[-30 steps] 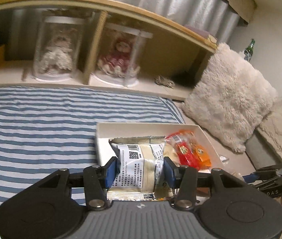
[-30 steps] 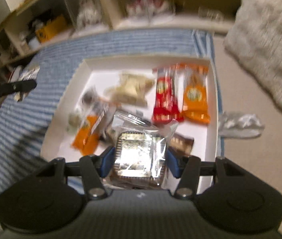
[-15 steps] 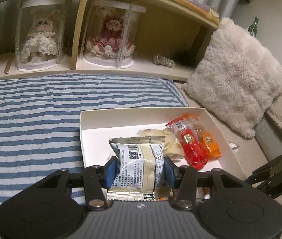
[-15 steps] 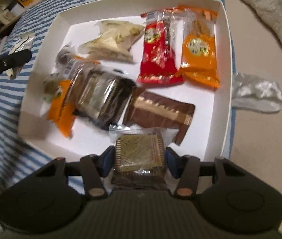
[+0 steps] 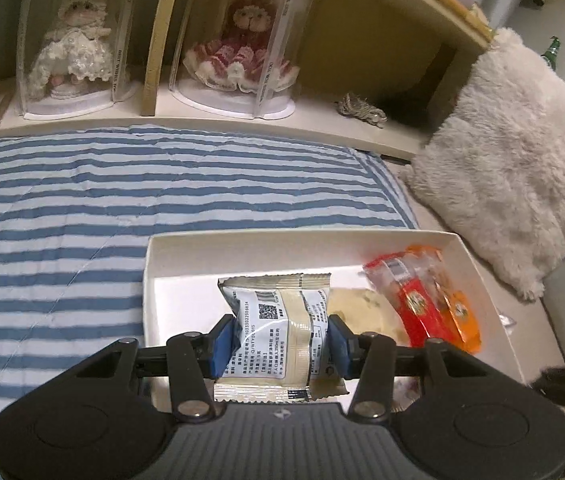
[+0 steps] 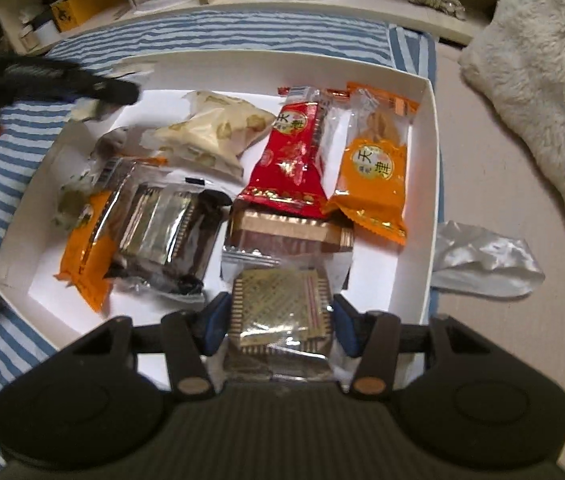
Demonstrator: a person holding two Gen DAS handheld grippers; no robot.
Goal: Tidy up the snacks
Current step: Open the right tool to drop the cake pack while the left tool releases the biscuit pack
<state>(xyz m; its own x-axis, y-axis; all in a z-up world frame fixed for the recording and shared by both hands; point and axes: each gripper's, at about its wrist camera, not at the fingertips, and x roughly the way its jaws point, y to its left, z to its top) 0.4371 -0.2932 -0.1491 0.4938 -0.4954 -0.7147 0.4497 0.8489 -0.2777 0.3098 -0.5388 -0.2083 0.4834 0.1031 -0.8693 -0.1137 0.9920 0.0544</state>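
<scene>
A white open box (image 6: 432, 160) of snacks lies on the blue-striped bedspread. In it are red (image 6: 290, 160) and orange (image 6: 374, 176) packets, a cream nougat packet (image 6: 210, 136), a dark foil packet (image 6: 162, 232) and a brown wafer packet (image 6: 286, 232). My right gripper (image 6: 278, 320) is shut on a gold-brown cracker packet (image 6: 280, 300) over the box's near edge. My left gripper (image 5: 281, 342) is shut on a white packet with a QR code (image 5: 274, 320), held above the box (image 5: 242, 236). In the right wrist view, the left gripper (image 6: 94, 88) shows blurred at the box's far-left corner.
A fluffy cream pillow (image 5: 522, 160) leans at the right. A crumpled silver wrapper (image 6: 482, 260) lies just outside the box's right wall. Behind the bed, a wooden shelf holds two dolls in clear cases (image 5: 238, 40). The striped bedspread (image 5: 82, 220) stretches left.
The left gripper has moved forward over the box with the white packet. The right gripper, still holding the cracker packet, now looks more level across the box, and the left gripper has come in over the far-left corner.
</scene>
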